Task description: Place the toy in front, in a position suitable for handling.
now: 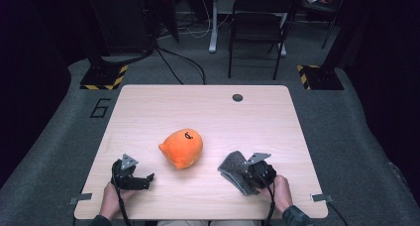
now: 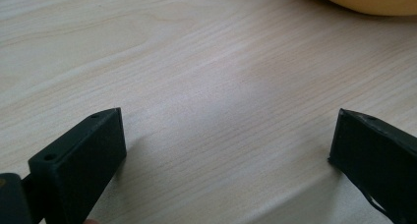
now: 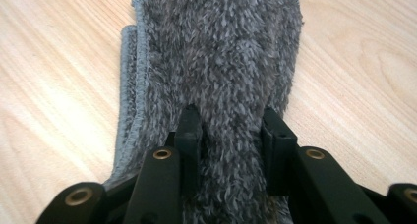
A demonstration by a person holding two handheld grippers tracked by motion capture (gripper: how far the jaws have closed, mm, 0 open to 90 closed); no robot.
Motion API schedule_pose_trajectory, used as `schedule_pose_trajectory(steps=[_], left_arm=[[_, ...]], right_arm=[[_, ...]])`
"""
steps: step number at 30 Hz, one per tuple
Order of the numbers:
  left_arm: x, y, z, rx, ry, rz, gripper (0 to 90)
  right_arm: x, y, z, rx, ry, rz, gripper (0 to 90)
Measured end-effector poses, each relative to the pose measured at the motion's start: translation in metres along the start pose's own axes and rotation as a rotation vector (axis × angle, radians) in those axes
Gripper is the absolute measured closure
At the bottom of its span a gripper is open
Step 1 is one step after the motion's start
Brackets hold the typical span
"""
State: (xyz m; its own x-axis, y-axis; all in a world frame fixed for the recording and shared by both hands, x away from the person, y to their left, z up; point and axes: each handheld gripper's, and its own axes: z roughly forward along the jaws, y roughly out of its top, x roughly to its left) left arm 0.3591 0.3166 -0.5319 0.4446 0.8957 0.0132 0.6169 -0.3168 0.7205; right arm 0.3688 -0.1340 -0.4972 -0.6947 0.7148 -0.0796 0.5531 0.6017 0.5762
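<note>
At lower right, the right tool [image 3: 231, 135] pinches a bunched grey fuzzy cloth [image 3: 221, 52] on the table [image 1: 208, 112]; the left tool [image 2: 226, 150] at lower left gapes wide with nothing between its jaws.

A large dark "6" [image 1: 100, 108] is marked on the grey floor [image 1: 59, 137], just off the far left corner of the bench [image 1: 208, 107]. Nothing else here can be read.

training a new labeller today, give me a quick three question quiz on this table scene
1. True or false: the right hand-held gripper is pinching the grey fluffy cloth.
2. What stands between the left hand-held gripper jaws? A) orange plush toy B) nothing C) cloth
3. Which thing lies nearest the middle of the wooden table?

Key: 1 true; 2 B; 3 the orange plush toy.
</note>
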Motion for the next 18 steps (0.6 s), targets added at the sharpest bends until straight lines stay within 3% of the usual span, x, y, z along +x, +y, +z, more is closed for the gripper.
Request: schedule_pose_trajectory(steps=[6,11,18], left_arm=[[0.000,0.000,0.000,0.000,-0.001,-0.001,0.0],[0.000,0.000,0.000,0.000,-0.001,-0.001,0.0],[0.000,0.000,0.000,0.001,0.000,0.000,0.0]], right_arm=[[0.000,0.005,-0.016,-0.073,-0.005,0.024,66.7],[-0.005,0.007,-0.031,-0.132,-0.038,0.038,66.4],[-0.032,0.004,-0.054,-0.210,-0.121,0.125,66.0]])
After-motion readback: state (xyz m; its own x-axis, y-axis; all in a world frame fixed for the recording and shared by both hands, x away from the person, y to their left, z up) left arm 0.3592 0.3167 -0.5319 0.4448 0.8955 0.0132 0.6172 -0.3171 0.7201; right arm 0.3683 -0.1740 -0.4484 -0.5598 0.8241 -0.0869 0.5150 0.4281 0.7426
